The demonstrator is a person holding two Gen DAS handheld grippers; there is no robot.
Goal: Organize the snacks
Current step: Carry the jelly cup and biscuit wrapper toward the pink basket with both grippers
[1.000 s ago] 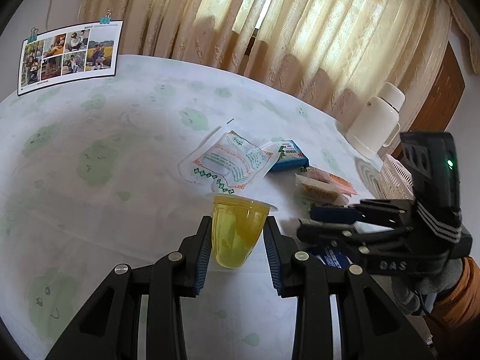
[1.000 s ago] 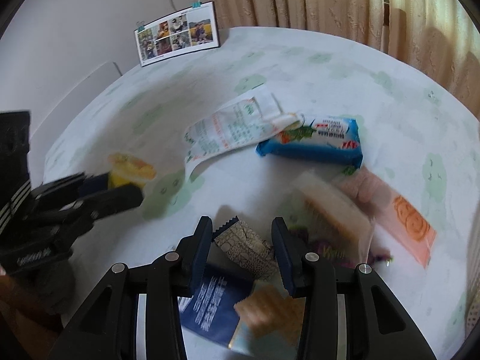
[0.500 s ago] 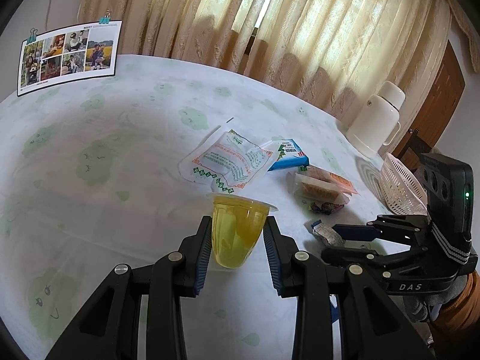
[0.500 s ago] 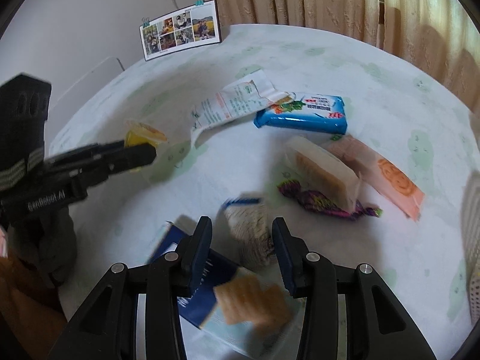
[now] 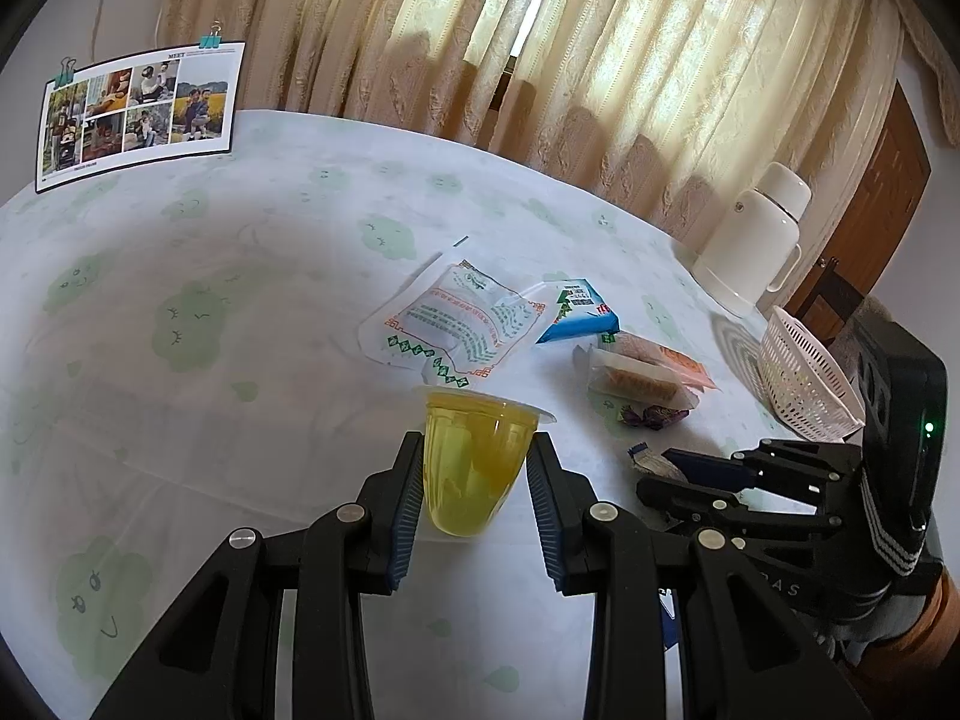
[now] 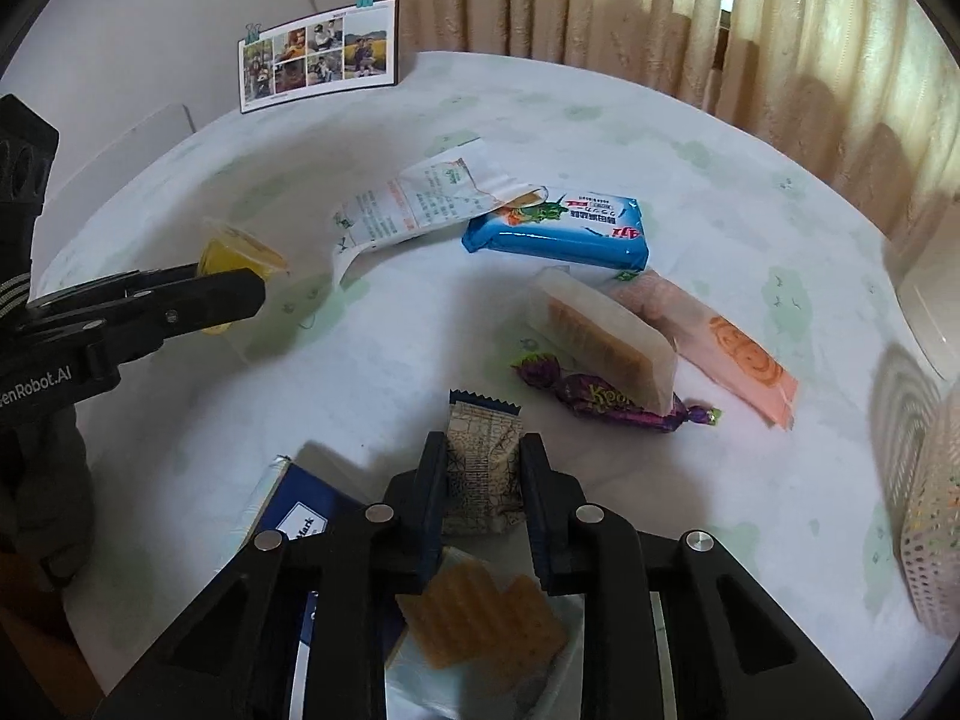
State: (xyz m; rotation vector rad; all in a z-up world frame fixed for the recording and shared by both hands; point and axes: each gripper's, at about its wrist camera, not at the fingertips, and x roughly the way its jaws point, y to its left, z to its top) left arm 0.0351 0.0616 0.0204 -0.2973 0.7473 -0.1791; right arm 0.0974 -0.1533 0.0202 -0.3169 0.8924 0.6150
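Note:
My left gripper (image 5: pixel 475 441) is shut on a yellow jelly cup (image 5: pixel 471 480) that stands upright on the tablecloth; the same cup (image 6: pixel 240 252) shows at the left in the right wrist view. The jaws of my right gripper (image 6: pixel 483 444) are closing, and their pads touch both sides of a small patterned snack packet (image 6: pixel 480 420) lying on the table. In the left wrist view, the right gripper (image 5: pixel 672 468) sits low to the right of the cup.
Loose snacks lie beyond: a white sachet (image 6: pixel 414 204), a blue pack (image 6: pixel 558 228), a clear cracker pack (image 6: pixel 600 336), a pink packet (image 6: pixel 720 348), a purple candy (image 6: pixel 600 402). A navy box (image 6: pixel 300 528) and cracker bag (image 6: pixel 480 618) lie under my right gripper. A white basket (image 5: pixel 804 378) and white flask (image 5: pixel 750 240) stand right.
My right gripper has tipped downward over the patterned packet and narrowed its jaws onto it. The left gripper and jelly cup have stayed put.

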